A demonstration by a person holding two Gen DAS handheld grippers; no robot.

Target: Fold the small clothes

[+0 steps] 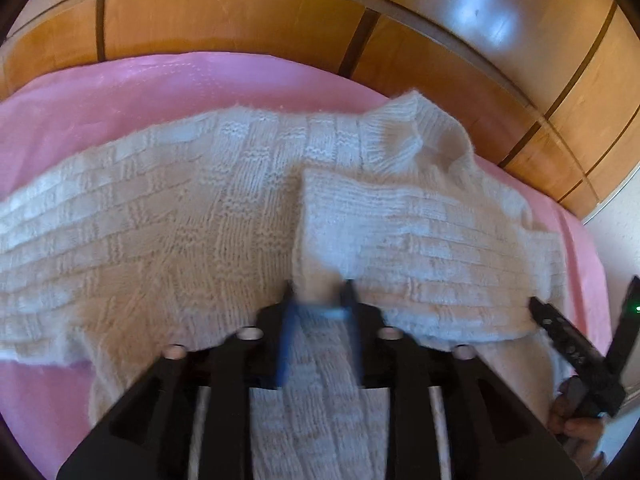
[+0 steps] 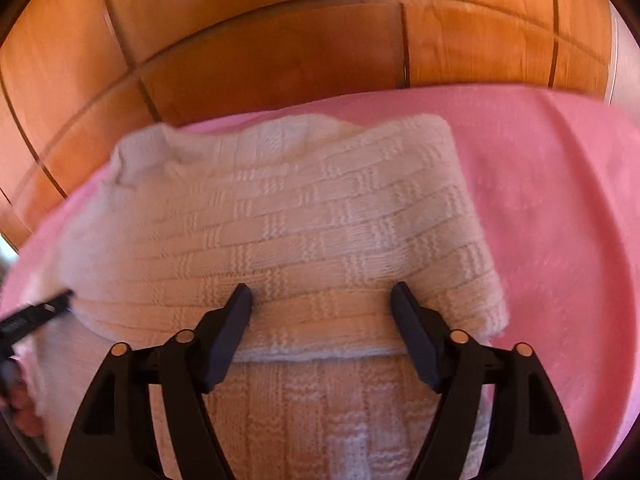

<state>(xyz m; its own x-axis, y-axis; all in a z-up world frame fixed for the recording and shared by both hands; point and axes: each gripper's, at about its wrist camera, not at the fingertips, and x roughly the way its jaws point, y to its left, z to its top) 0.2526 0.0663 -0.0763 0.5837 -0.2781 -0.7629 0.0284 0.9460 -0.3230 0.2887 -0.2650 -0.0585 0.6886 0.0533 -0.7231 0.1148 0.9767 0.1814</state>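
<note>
Left wrist view shows the white knitted sweater [image 1: 200, 216] spread on a pink cover [image 1: 160, 80], with a wooden cabinet [image 1: 240, 16] at the far side and 1 sleeve [image 1: 420, 240] folded across the body; the left tool [image 1: 319, 292] stands narrowly parted with the sleeve's cuff between its blurred fingers, though whether they press on it cannot be told. Right wrist view shows the right tool [image 2: 322, 300] spread wide over the folded sleeve's near edge, gripping nothing, while the left tool's tip pokes in at the left edge.
</note>
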